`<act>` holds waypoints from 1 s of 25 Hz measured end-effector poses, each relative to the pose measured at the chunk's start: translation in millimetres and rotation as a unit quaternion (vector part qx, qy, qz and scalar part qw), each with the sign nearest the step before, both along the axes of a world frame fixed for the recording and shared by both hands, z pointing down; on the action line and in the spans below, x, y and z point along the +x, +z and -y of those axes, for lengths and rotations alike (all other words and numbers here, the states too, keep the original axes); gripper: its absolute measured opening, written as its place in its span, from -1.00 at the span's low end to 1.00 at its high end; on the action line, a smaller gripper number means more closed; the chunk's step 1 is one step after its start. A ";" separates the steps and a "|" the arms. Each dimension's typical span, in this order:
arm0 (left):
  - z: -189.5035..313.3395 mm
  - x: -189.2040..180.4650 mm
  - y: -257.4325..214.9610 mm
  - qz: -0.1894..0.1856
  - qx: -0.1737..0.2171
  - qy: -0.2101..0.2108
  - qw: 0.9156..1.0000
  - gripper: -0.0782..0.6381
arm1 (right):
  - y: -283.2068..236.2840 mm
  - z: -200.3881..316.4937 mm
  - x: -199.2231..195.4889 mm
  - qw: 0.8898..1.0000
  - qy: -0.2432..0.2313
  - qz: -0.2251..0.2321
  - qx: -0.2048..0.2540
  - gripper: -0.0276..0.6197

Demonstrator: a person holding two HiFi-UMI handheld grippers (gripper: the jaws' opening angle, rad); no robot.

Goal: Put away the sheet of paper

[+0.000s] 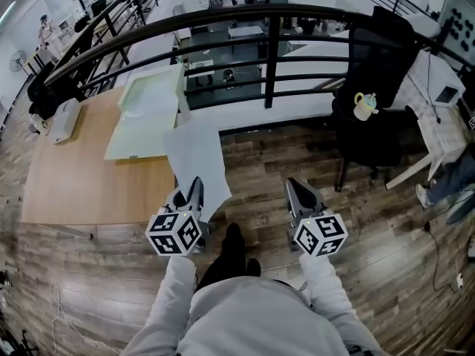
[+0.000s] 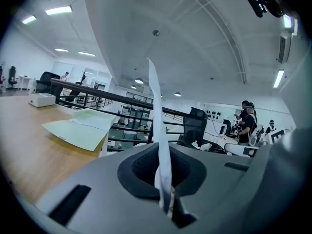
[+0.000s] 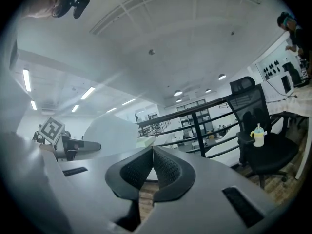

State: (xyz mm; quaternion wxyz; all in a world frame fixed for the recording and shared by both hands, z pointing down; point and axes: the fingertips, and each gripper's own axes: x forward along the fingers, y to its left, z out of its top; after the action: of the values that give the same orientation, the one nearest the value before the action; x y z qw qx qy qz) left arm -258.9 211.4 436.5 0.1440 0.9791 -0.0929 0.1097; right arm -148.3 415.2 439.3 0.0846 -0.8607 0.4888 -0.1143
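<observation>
Left hand-held gripper (image 1: pixel 192 191) is pinching the sheet (image 1: pixel 194 158) at its near edge, jaws closed on it. The sheet is extending forward near the counter (image 1: pixel 74 176). Right hand-held gripper (image 1: pixel 298 193) is sitting closed, empty.

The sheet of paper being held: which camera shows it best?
The head view: the whole sheet of paper shows face-on, reaching out from the left gripper. The left gripper view catches it only edge-on, a thin strip pinched between the fingers. The right gripper view shows a pale, hazy part.
</observation>
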 end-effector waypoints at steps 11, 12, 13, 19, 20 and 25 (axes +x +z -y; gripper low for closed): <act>75.9 94.9 6.8 0.003 0.000 0.003 1.000 -0.73 | 3.4 68.5 88.9 1.000 0.001 0.014 -0.002 -0.83; 85.8 105.8 6.6 0.002 -0.001 0.001 1.000 -0.73 | 3.5 78.5 100.3 1.000 0.001 0.016 -0.003 -0.83; 95.2 116.8 6.5 0.002 -0.003 0.001 1.000 -0.73 | 3.7 88.9 111.6 1.000 0.001 0.018 -0.004 -0.83; 148.9 181.9 7.7 0.006 -0.023 0.004 1.000 -0.73 | 0.7 158.0 176.1 1.000 -0.013 0.023 -0.013 -0.83; 158.0 191.2 8.5 0.006 -0.028 0.003 1.000 -0.73 | -0.1 169.8 185.6 1.000 -0.016 0.022 -0.013 -0.83; 203.4 226.6 12.4 0.006 -0.039 -0.006 0.999 -0.73 | -3.6 224.5 224.7 0.999 -0.028 0.020 -0.015 -0.83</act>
State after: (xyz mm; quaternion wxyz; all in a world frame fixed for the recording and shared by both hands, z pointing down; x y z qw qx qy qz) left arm -32.3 8.0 448.9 0.1825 0.9714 -0.0956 0.1183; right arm 76.4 190.7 435.7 0.0777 -0.8454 0.5093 -0.1409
